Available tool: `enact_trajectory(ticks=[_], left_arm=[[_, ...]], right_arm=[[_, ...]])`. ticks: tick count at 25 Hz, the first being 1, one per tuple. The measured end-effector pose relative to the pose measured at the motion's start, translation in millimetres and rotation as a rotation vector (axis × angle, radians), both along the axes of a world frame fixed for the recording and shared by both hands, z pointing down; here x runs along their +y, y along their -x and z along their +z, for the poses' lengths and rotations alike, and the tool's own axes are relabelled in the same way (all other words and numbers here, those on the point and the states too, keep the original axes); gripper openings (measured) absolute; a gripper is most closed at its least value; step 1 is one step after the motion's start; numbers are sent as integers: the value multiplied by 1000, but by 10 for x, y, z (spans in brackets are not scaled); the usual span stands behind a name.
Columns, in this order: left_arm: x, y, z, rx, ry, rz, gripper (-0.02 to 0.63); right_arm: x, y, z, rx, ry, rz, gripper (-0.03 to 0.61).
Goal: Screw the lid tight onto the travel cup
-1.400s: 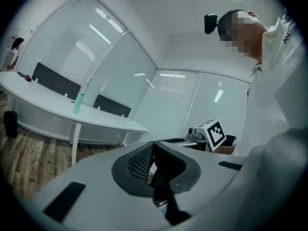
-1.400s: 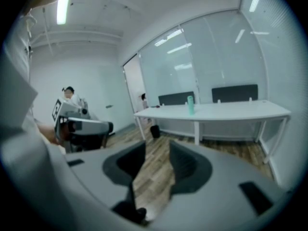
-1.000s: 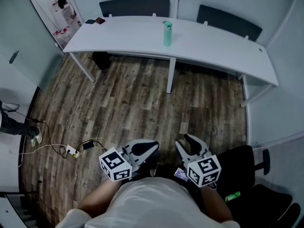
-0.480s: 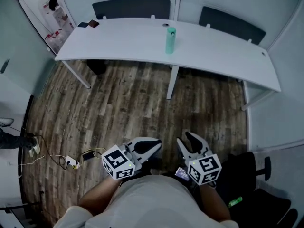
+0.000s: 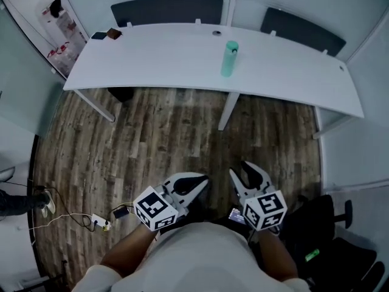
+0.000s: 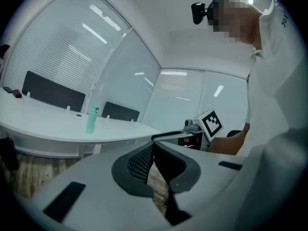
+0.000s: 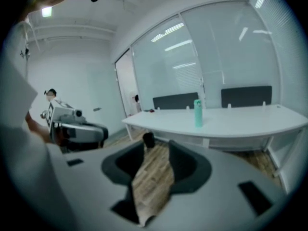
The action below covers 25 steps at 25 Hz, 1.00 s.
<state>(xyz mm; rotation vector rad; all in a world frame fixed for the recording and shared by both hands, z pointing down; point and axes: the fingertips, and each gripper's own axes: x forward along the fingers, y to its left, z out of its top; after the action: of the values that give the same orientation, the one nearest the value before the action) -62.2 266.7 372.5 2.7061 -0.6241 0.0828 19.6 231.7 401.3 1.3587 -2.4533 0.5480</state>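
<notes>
A teal travel cup [image 5: 229,58] with its lid on top stands upright on the long white table [image 5: 170,56], far ahead of both grippers. The cup [image 6: 91,119] also shows in the left gripper view, and the cup [image 7: 198,112] in the right gripper view. My left gripper [image 5: 199,185] is held low by the person's body, shut with nothing in it; its pads [image 6: 144,159] meet. My right gripper [image 5: 244,171] hangs beside it, open and empty, with wood floor showing between its pads [image 7: 185,165]. Neither gripper is near the cup.
Two dark chairs [image 5: 167,8] [image 5: 302,29] stand behind the table, and small dark items [image 5: 103,35] lie on its left end. A power strip with cables [image 5: 100,222] lies on the floor at left. A black office chair [image 5: 328,236] sits at right. Glass walls surround the room.
The head view has swung, so the table and cup now sit further right and slightly lower in frame. Both grippers keep the same pose and jaw stance.
</notes>
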Motion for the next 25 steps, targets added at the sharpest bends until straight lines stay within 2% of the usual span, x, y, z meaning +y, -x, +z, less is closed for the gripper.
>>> enact_trajectory(ticks=[6,13,20,25], left_arm=[[-359,255,52,16,9,-27,26],[-683,374,101,20,27,-61,31],[-1109,344,130,15,12,-100,67],[-1543,163,134,11,16,-115,94]], right_arm=[[-304,144,-2,20,1,17,173],[-672,202,1,27,-11,8,173],[-1194,190,8,24,-36,-34,173],[-1648,54,-3,24,-48,-59,173]])
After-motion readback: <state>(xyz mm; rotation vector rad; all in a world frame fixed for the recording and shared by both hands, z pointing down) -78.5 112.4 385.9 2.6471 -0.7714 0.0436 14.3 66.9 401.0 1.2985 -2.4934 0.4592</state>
